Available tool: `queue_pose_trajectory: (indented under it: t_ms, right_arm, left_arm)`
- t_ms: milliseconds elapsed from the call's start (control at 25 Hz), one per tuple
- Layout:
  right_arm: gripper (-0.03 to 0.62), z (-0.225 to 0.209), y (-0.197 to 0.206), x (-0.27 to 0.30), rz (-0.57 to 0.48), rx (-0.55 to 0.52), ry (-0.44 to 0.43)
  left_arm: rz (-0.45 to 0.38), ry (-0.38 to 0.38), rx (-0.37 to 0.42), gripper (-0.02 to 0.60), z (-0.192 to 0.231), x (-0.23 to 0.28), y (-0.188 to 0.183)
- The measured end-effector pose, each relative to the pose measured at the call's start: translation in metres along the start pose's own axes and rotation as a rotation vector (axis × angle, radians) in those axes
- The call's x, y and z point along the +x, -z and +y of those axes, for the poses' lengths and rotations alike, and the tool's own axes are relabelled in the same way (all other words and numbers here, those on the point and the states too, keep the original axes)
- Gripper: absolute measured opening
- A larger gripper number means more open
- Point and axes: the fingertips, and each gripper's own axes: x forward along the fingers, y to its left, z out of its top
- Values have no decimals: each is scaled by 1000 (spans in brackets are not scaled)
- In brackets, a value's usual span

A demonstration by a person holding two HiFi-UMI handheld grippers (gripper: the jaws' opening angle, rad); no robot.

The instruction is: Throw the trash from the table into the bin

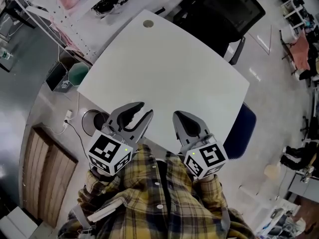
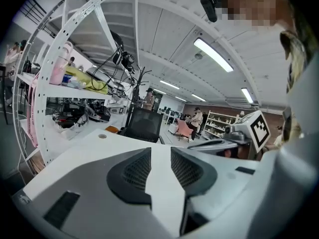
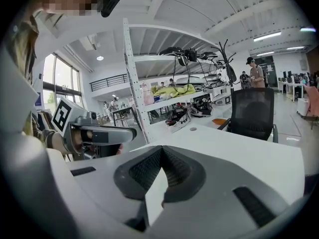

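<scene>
The white table [image 1: 164, 68] has no trash on its top in any view. A round bin [image 1: 93, 121] with a dark inside stands on the floor by the table's near left corner. My left gripper [image 1: 146, 108] hovers at that corner, just right of the bin, and is open. Its jaws [image 2: 160, 151] stand a little apart with nothing between them. My right gripper [image 1: 177, 116] is over the table's near edge, shut and empty, its tips meeting [image 3: 162, 148]. Each gripper view shows the other gripper off to the side.
A black office chair [image 1: 219, 9] stands at the table's far side and a blue seat [image 1: 244, 128] at its right. A white perforated shelf rack [image 1: 65, 14] with clutter runs along the left. A green container [image 1: 78, 73] sits under it. The table has a small round grommet [image 1: 148, 23].
</scene>
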Motion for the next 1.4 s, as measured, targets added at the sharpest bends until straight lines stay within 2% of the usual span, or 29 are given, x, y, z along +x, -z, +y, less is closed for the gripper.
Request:
queue_pose_trajectory:
  t_ms: [160, 400, 680, 720, 1040, 1400]
  right_arm:
    - [-2, -3, 8, 0, 23, 13, 3]
    - [-2, -6, 19, 5, 53, 19, 19]
    - [-2, -9, 45, -5, 116, 60, 53]
    - [-2, -9, 49, -5, 124, 65, 57]
    - [-2, -13, 72, -6, 142, 115, 79]
    - [-2, -22, 88, -6, 159, 153, 109]
  left_arm:
    - [58, -17, 3, 143, 11, 8, 19]
    - [197, 4, -17, 262, 27, 17, 62]
    - [303, -28, -3, 311, 52, 31, 108]
    - [319, -32, -7, 337, 56, 34, 114]
    - [433, -72, -16, 341, 80, 45, 169]
    - [487, -90, -29, 341, 90, 46, 201]
